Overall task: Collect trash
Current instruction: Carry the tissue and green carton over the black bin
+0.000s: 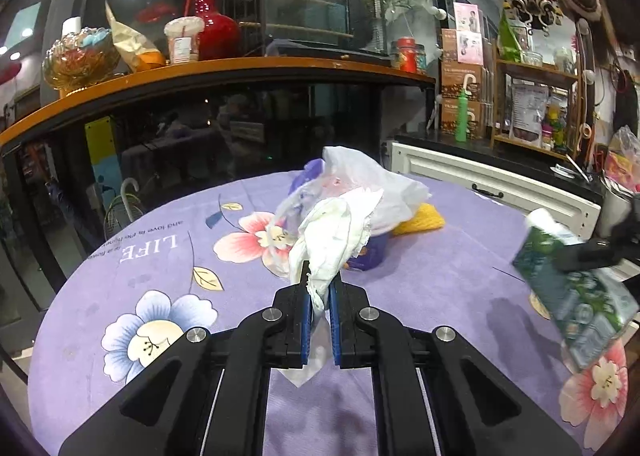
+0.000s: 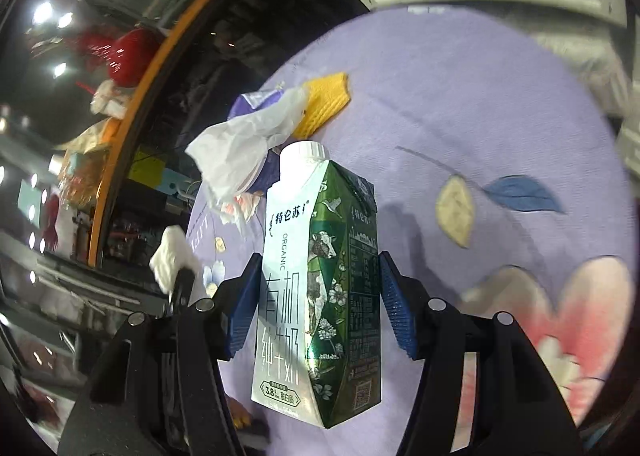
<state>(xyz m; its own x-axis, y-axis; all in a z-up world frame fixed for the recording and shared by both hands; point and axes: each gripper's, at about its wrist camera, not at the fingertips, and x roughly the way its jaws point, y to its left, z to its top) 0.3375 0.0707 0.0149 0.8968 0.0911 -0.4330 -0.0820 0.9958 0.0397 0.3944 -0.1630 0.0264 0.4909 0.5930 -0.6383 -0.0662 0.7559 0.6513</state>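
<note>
Clamping a crumpled tissue (image 1: 328,244) over the worktop (image 1: 140,256), the left hand-held gripper (image 1: 319,288) kept it aloft, while the right hand-held gripper (image 2: 320,280) pinched a milk carton (image 2: 320,276) for disposal.

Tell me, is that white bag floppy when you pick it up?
Probably yes. The white bag hangs crumpled and folded from the left gripper, so it likely bends any way. It looks thin and see-through, so probably very light. It could slip if the jaws loosen.
</note>
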